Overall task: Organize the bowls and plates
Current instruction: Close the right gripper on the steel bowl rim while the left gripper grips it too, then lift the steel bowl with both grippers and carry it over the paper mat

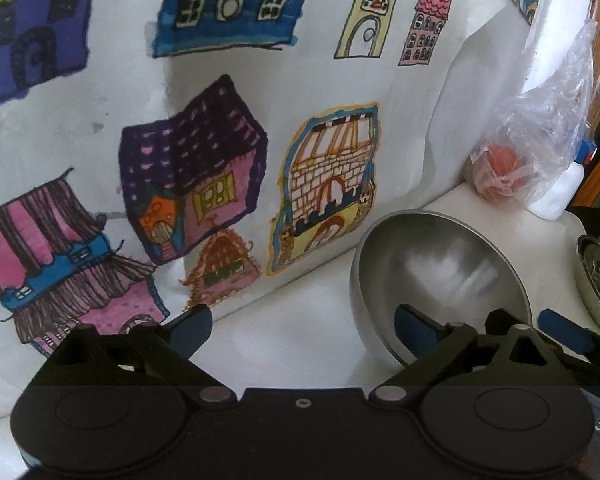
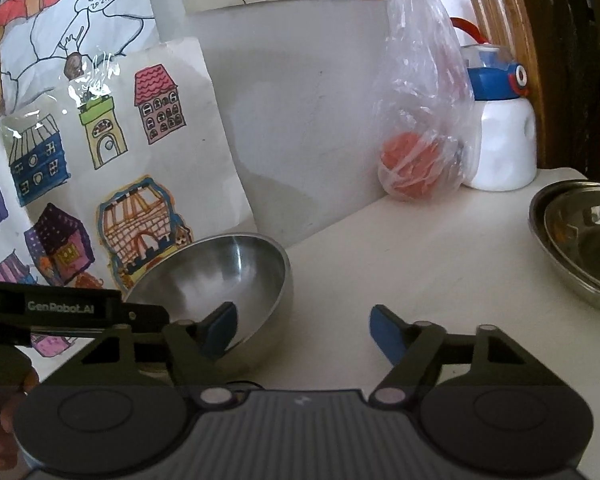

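Both grippers straddle the rim of the steel bowl (image 2: 216,280) on the white table (image 2: 420,248).

The left gripper (image 1: 302,330) has one pad inside the bowl's left rim, jaws wide apart, nothing clamped. The right gripper (image 2: 302,334) has its left pad inside the bowl's right rim, the other outside, not pressing. Right of the bowl lie stacked steel plates (image 2: 580,236); behind it, a plastic bag (image 2: 420,120) and drawings (image 2: 100,152).

Bare table (image 2: 420,248) lay open ahead of the right fingers (image 2: 388,336); a steel bowl (image 2: 220,276) blocked their left, stacked plates (image 2: 580,240) their right.
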Demonstrator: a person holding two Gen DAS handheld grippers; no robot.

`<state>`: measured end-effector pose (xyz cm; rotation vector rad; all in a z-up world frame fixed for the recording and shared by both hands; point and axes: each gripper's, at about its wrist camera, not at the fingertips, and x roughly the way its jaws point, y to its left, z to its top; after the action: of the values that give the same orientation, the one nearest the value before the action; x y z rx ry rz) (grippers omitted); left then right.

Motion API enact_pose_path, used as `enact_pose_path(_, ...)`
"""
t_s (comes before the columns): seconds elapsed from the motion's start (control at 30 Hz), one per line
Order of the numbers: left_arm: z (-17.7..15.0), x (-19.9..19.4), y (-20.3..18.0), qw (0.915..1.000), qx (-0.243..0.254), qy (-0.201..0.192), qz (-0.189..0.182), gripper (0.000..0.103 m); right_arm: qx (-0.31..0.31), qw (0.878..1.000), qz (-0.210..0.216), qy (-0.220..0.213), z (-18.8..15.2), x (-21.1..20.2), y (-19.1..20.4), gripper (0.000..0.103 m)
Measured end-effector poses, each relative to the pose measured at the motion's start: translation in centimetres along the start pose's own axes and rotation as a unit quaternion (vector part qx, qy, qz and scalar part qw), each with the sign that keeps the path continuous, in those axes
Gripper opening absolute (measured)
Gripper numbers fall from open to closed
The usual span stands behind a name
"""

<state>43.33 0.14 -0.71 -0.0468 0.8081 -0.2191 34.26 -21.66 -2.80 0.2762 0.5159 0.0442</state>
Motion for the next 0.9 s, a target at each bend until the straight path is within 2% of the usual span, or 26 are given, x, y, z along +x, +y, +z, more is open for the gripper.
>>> enact_pose_path(0.07,0.1,0.2,-0.1,1.0,0.001,0.002,-0.002,0.093,0.0,1.0,0.003,0.004,0.0,0.1,0.1,0.061)
enact_pose_path(0.17,0.2,0.4,-0.4,1.0,0.001,0.005,-0.008,0.085,0.002,1.0,0.011,0.012,0.0,0.2,0.2,0.05)
enact_pose_path(0.23,0.3,0.7,-0.6,0.9999,0.002,0.005,-0.01,0.081,0.007,1.0,0.02,0.016,0.0,0.3,0.2,0.045)
enact_pose_path(0.3,0.4,0.7,-0.6,0.9998,-0.002,0.004,-0.019,0.077,0.014,0.999,0.027,0.02,0.0,0.3,0.1,0.045)
enact_pose_path(0.4,0.5,0.7,-0.9,0.9996,0.0,0.004,-0.029,0.065,0.028,0.999,0.037,0.028,0.0,0.4,-0.2,0.045)
enact_pose_path(0.53,0.6,0.6,-1.7,0.9992,0.009,0.006,-0.038,0.042,0.045,0.997,0.055,0.034,0.0,0.5,-0.4,0.027)
enact_pose_path(0.73,0.7,0.3,-3.5,0.9983,0.023,0.005,-0.053,0.018,0.042,0.998,0.035,0.032,0.1,0.2,-0.3,0.022)
enact_pose_path(0.9,0.8,0.1,-4.6,0.9985,0.025,0.001,-0.049,0.017,0.041,0.998,0.034,0.015,0.8,-1.4,-0.5,0.021)
